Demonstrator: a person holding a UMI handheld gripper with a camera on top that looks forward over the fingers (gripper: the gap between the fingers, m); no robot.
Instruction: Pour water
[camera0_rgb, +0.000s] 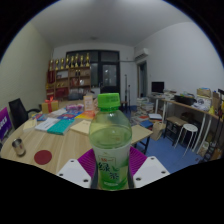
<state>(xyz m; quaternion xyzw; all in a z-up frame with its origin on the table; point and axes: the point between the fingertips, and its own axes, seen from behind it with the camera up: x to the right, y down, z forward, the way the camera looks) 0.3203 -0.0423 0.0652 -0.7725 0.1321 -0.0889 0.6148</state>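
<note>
A clear plastic bottle (110, 140) with a green cap and a green-and-white label stands upright between my fingers, lifted above the table. My gripper (111, 165) is shut on the bottle, a purple pad (88, 161) pressing its label on each side. The bottle holds a pale greenish liquid up to its shoulder. Its base is hidden below the fingers. A small cup (19, 147) stands on the wooden table (70, 140) off to the left of the fingers, near a dark red coaster (43, 157).
Books, papers and small items cover the far part of the table. A black chair (18, 110) stands at its left. Beyond are shelves with bottles (72, 75), a desk with a monitor (158, 90) and a white stool (188, 132) on blue floor.
</note>
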